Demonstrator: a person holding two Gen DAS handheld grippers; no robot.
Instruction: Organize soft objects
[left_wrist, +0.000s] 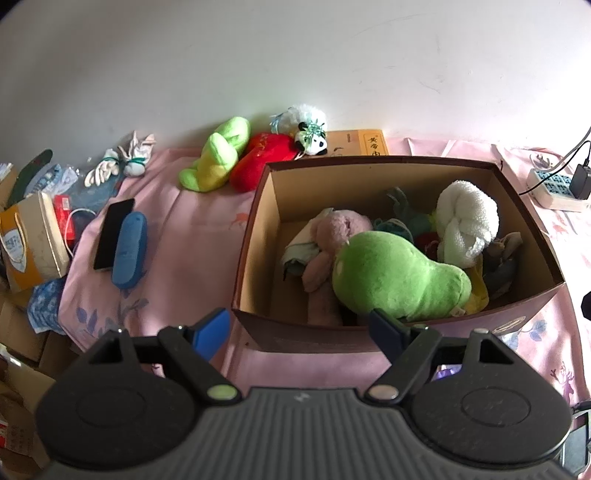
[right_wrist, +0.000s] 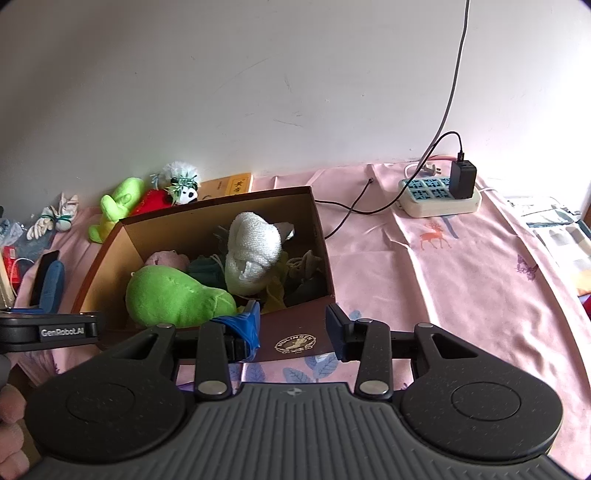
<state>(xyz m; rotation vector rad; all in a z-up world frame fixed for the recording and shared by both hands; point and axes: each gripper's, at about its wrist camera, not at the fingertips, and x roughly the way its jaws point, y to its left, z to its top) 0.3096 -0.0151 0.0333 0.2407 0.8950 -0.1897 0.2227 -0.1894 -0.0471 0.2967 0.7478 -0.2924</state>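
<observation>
A brown cardboard box (left_wrist: 258, 221) (right_wrist: 321, 236) stands on the pink bedsheet. It holds a green plush (left_wrist: 395, 280) (right_wrist: 173, 295), a pink plush (left_wrist: 332, 236), a white knotted towel (left_wrist: 465, 221) (right_wrist: 251, 251) and dark cloths. Behind the box lie a lime green plush (left_wrist: 218, 155) (right_wrist: 114, 206), a red plush (left_wrist: 258, 158) and a panda plush (left_wrist: 310, 133) (right_wrist: 183, 184). My left gripper (left_wrist: 299, 332) is open and empty at the box's front wall. My right gripper (right_wrist: 293, 328) is open and empty, just in front of the box's near right corner.
A black phone (left_wrist: 112, 232) and a blue case (left_wrist: 129, 247) lie left of the box. White gloves (left_wrist: 118, 162), bags and cartons crowd the far left. A power strip (right_wrist: 439, 195) with a charger and cables sits at the right. A yellow book (left_wrist: 358, 142) lies behind the box.
</observation>
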